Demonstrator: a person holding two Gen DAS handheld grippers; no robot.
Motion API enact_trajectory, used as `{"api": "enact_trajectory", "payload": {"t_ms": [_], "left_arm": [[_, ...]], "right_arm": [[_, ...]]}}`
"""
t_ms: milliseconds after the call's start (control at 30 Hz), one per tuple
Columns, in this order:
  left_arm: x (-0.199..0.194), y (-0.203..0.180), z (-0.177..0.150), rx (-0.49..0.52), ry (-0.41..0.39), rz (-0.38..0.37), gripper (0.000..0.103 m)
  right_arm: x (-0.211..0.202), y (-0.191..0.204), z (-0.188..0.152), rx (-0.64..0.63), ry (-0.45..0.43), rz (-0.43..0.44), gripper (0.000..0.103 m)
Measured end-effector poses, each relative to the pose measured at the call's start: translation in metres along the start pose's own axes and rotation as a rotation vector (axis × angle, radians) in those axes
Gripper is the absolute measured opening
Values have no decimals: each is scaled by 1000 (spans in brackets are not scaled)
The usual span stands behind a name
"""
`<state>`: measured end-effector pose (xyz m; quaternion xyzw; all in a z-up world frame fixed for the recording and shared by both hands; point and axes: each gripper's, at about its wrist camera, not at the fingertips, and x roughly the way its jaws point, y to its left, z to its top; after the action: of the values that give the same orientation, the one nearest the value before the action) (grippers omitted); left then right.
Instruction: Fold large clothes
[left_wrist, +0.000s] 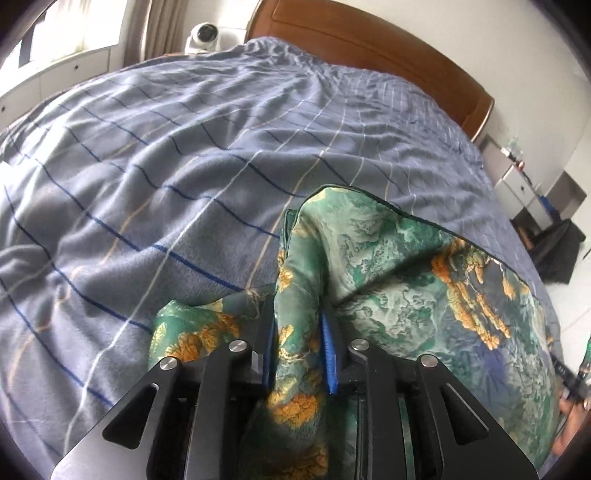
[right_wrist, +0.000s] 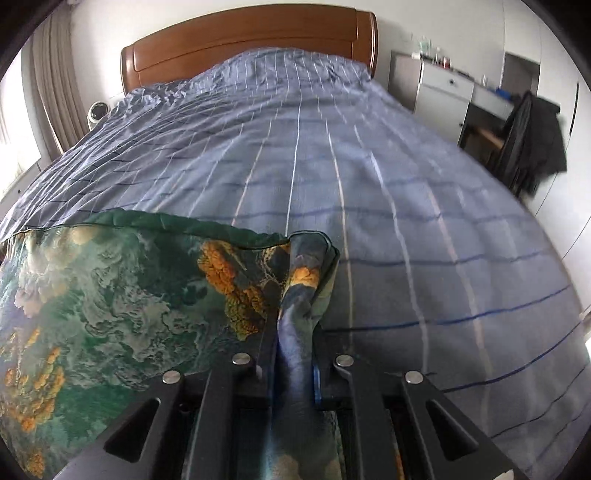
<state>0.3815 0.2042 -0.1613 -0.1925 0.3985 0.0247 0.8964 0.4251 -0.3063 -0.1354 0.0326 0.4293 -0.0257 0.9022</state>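
Note:
A large green garment (left_wrist: 406, 266) printed with orange and pale swirls lies over the near part of the bed. My left gripper (left_wrist: 297, 317) is shut on a bunched fold of it, and the cloth fills the gap between the blue pads (left_wrist: 329, 354). In the right wrist view the same garment (right_wrist: 110, 295) spreads out to the left. My right gripper (right_wrist: 295, 332) is shut on its bunched bluish corner. The garment's dark-piped edge runs taut between the two grips. Both fingertips are partly buried in cloth.
A grey-blue checked blanket (right_wrist: 406, 221) covers the bed up to a wooden headboard (right_wrist: 240, 40). White cabinets (right_wrist: 443, 92) and a chair draped with a dark jacket (right_wrist: 532, 140) stand to the right. A white camera (left_wrist: 202, 37) sits beside the curtains. A hand (left_wrist: 570, 406) shows at the right edge.

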Motion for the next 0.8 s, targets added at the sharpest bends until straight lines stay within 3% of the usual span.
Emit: {"api": "enact_trajectory", "payload": {"t_ms": [167,400,500,567,667,800], "left_arm": [[2,2,-7,-8,-23,-21,23],[1,0,-3,7,5,-6,27],[-10,-8,7,21,39,46,50],[-26,-12,14,21,42,69,85],[-68,-22,18,45,-28,65,90],[-106,-55,10,139,-87,46,96]], "right_arm": [[11,-16,-11,80,4,70,16],[17,-12,-11,91,25,80,18],[17,-14,-4,93,50,96,20],[14,-21,3,118,76,127,22],[-9,-33,13,155,56,127,41],[-67,-29,17,83,-45,83,42]]}}
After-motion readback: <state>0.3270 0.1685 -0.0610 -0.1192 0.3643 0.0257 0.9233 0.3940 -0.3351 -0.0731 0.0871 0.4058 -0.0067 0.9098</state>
